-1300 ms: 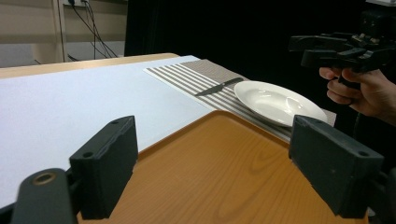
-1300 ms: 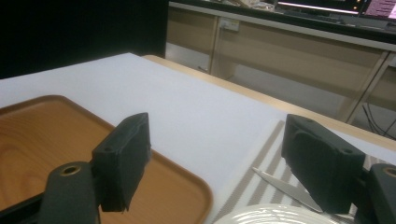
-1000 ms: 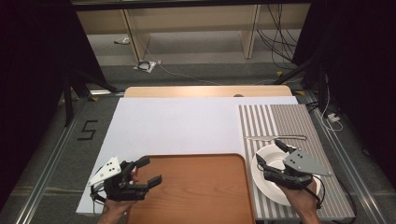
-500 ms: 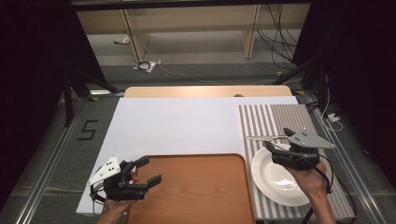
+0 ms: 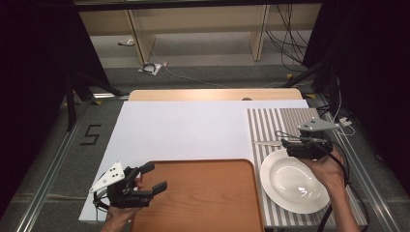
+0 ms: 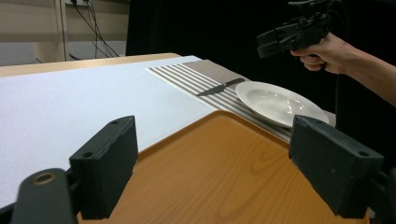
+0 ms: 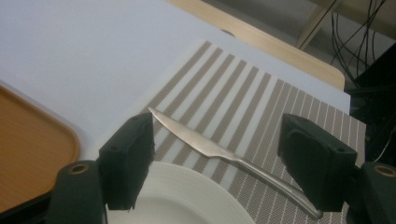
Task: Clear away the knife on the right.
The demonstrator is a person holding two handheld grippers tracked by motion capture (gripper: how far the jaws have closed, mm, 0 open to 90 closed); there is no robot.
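Since the right gripper [image 5: 286, 143] has moved off the plate [image 5: 294, 182] toward the far side of the mat [image 5: 275, 123], jaws wide and empty, the knife [image 7: 219, 154] looks like its next pick. The knife lies flat on the mat just beyond the plate's rim, its long axis across the stripes, tip toward the white sheet [image 5: 183, 130], handle toward the table's right edge. The left gripper [image 5: 151, 180] waits open over the tray [image 5: 203, 198].
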